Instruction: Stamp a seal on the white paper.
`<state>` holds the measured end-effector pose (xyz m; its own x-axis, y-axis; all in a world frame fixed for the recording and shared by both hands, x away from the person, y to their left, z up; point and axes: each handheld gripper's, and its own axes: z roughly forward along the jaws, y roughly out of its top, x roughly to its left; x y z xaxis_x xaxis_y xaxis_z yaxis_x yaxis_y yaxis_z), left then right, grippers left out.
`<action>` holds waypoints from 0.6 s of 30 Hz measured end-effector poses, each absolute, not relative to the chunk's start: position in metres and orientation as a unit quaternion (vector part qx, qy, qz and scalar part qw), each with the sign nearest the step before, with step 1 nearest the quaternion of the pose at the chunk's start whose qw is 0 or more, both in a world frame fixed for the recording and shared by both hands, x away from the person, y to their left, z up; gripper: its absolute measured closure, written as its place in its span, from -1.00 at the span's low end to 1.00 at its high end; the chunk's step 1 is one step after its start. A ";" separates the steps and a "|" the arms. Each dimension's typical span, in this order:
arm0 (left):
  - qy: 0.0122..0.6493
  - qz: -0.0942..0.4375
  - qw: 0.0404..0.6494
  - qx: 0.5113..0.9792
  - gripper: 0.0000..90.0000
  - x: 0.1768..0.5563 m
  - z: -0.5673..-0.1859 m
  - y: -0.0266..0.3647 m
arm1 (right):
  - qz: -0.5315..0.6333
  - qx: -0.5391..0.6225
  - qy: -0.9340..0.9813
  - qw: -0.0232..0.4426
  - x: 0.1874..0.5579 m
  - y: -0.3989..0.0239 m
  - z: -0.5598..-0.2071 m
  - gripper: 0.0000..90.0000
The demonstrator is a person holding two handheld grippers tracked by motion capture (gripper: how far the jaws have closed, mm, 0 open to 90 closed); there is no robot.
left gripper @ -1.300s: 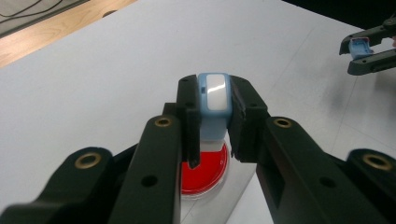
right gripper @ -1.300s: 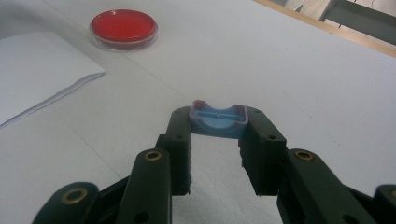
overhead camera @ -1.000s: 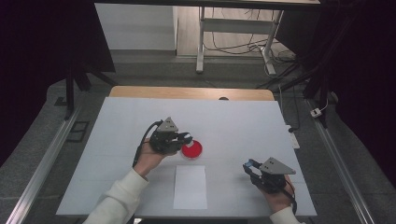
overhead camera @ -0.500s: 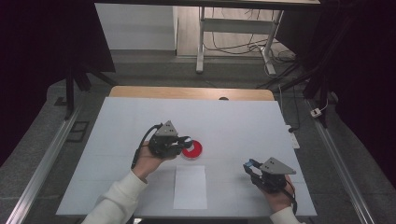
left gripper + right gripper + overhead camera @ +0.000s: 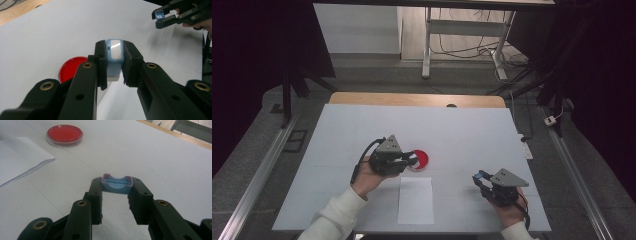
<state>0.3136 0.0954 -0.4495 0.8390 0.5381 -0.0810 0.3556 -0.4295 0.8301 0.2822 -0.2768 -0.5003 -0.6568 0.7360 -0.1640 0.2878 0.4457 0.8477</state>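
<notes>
My left gripper (image 5: 411, 159) is shut on a small blue and white block (image 5: 114, 52), held just above the table beside a round red dish (image 5: 422, 161). In the left gripper view the dish (image 5: 71, 68) lies left of the jaws. My right gripper (image 5: 480, 176) rests near the front right of the table, shut on a small blue cap (image 5: 116, 184) with its hollow side up. The same cap (image 5: 158, 14) shows far off in the left gripper view. A white sheet of paper (image 5: 415, 200) lies between the two hands, near the front edge.
The white table top (image 5: 472, 135) stretches bare behind the hands to a wooden strip (image 5: 412, 99) at its far edge. A metal frame with cables (image 5: 462, 45) stands on the floor beyond. In the right gripper view, paper (image 5: 17, 155) and dish (image 5: 65, 133) lie far left.
My left gripper has drifted slightly toward the near edge, still holding the block beside the dish. The right gripper has stayed still.
</notes>
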 end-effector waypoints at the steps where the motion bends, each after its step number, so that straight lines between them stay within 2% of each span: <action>1: 0.265 0.097 0.462 0.841 0.67 0.313 -0.450 0.095 | 0.420 0.317 0.807 0.267 0.282 -0.277 -0.500 0.44; 18: 0.248 0.072 0.464 0.847 0.67 0.293 -0.456 0.094 | 0.417 0.317 0.807 0.272 0.282 -0.279 -0.499 0.44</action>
